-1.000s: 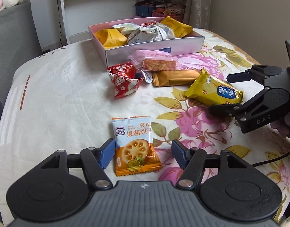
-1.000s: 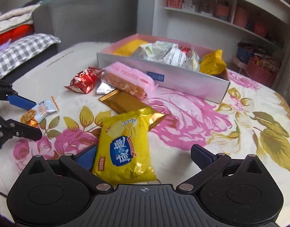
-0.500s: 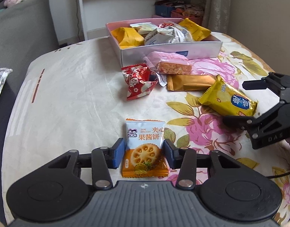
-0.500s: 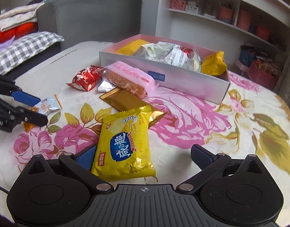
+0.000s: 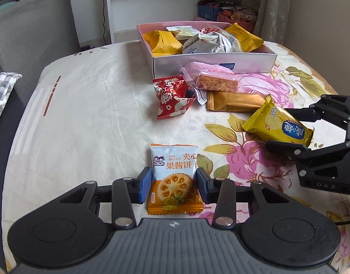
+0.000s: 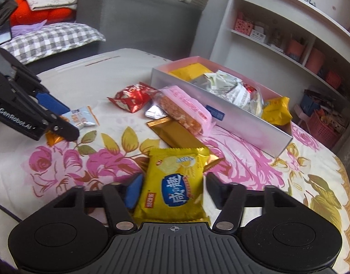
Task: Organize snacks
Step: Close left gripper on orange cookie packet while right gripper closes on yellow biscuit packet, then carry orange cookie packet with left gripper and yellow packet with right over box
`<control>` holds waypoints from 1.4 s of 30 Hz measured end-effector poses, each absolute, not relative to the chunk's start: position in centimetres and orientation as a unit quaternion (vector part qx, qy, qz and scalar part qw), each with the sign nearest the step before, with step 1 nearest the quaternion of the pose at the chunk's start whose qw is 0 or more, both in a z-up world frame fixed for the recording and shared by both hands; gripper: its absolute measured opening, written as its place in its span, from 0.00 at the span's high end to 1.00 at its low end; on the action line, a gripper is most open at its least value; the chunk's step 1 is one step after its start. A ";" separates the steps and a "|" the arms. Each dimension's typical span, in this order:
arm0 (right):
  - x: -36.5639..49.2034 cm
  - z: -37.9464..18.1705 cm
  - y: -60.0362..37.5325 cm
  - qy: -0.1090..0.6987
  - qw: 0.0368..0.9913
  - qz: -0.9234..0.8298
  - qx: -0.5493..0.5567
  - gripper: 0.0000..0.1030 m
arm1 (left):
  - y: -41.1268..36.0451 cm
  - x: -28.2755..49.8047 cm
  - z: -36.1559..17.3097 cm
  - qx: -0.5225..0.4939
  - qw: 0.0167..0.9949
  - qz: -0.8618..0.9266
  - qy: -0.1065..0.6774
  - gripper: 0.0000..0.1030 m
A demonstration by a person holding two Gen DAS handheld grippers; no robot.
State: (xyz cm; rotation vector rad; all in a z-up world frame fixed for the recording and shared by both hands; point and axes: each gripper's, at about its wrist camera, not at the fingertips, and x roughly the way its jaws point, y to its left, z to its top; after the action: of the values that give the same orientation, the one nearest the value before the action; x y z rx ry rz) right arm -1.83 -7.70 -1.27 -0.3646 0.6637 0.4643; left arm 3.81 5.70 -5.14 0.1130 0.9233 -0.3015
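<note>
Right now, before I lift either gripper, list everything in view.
Jam biscuit packet: 1, white-orange, between left fingers.
Yellow cracker packet: 1, between right fingers.
Red packet: 1, before the box.
Pink-wrapped bar: 1, leaning on box front.
Gold bar: 1, flat, near pink bar.
Pink box: 1, holds several yellow and silver packets.
Floral tablecloth: 1.
Left gripper: shut on biscuit.
Right gripper: closing around cracker.

Left claw (image 5: 173, 186) pinches jam biscuit packet (image 5: 174, 178)
</note>
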 end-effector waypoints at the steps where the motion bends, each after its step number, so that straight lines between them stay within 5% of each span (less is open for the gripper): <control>1: -1.9 -1.2 -7.5 0.321 0.902 0.225 -0.183 0.51 | 5.7 3.8 -5.1 0.052 0.883 -0.145 0.444 0.63; 18: 0.5 1.2 -10.5 0.397 0.888 0.231 -0.014 0.52 | 6.5 4.6 -2.7 0.001 0.887 -0.143 0.439 0.65; 42: 8.2 4.7 -15.4 0.364 0.909 0.166 0.116 0.52 | 3.8 10.0 1.1 -0.062 0.911 -0.125 0.387 0.65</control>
State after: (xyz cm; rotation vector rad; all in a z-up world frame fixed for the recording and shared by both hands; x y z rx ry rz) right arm 8.22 -15.43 4.66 0.2383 0.7515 0.3415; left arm 10.00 3.80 1.13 -0.1288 0.7979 -0.2566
